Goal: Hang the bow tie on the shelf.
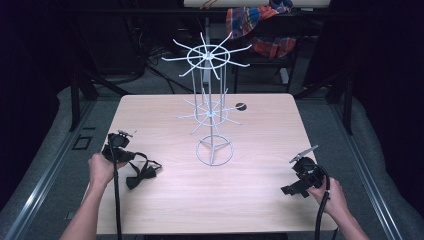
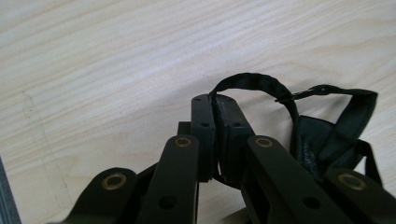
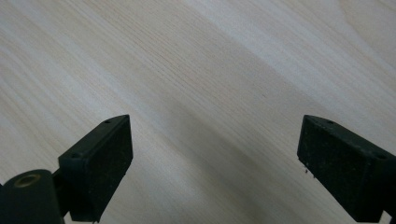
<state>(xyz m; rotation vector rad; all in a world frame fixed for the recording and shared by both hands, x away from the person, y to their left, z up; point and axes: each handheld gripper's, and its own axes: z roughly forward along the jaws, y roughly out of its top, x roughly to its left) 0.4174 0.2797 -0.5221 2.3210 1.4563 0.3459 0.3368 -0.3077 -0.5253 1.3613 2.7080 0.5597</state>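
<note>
No text, label, brand, number or sign can be read in any of the views. The wooden table (image 1: 250,200) carries only plain grain, and the black bow tie (image 2: 322,140) at 3 o'clock of the left gripper's jaws bears no legible mark.

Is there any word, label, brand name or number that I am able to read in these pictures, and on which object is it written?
None: no readable text.
The black bow tie, the white wire rack, the wooden table and both tongs, left and right, bear no visible lettering.
</note>
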